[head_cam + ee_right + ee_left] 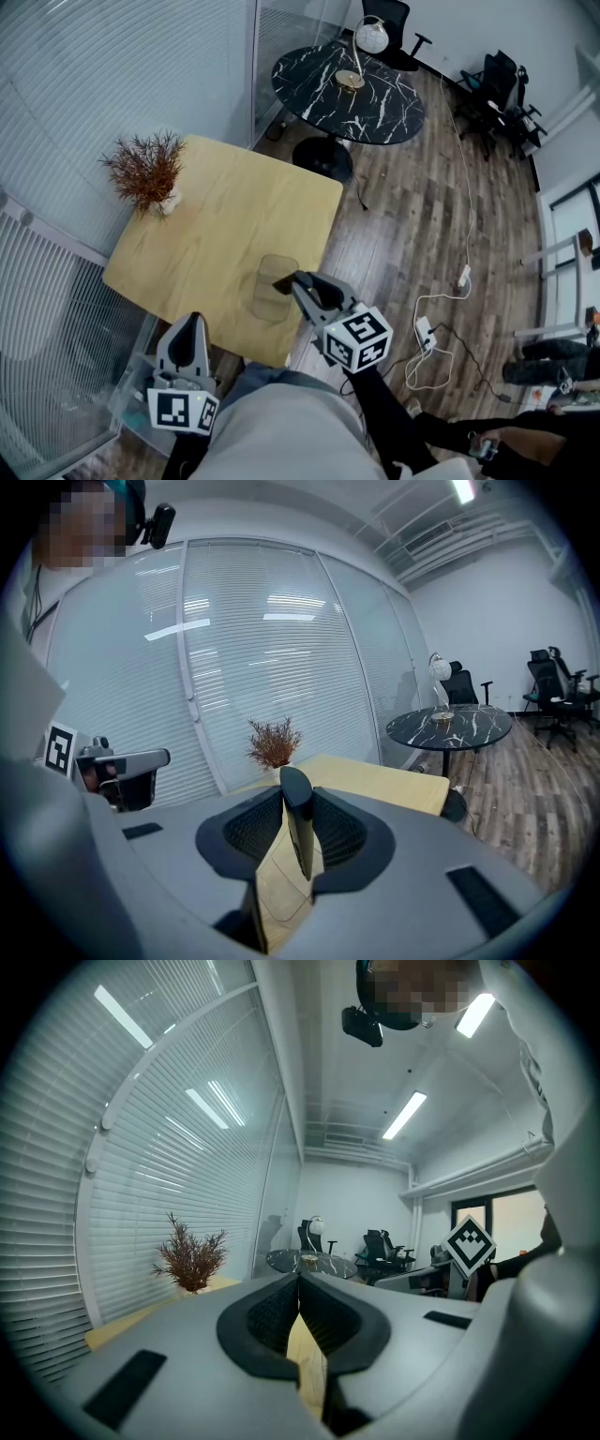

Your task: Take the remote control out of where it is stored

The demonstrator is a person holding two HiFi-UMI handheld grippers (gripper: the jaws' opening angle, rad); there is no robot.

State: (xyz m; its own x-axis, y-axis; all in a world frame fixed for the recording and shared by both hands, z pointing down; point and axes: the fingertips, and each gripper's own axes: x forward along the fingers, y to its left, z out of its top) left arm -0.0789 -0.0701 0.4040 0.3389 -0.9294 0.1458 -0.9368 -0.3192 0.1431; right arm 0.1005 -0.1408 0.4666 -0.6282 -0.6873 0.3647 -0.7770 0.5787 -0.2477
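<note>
Right gripper [298, 810] is clamped on the remote [294, 785] — a slim black bar over the table [216, 225], by a clear holder [267, 300]. Left gripper [300, 1283] — jaws together, empty. Cubes [356, 339] bear only square markers.

left gripper [192, 323]: grey shell, black ribbed jaws | right gripper [298, 281]: same | cubes [358, 339]: black-and-white square markers | clothing: pale grey top [281, 431], black sleeve [380, 403]
</note>
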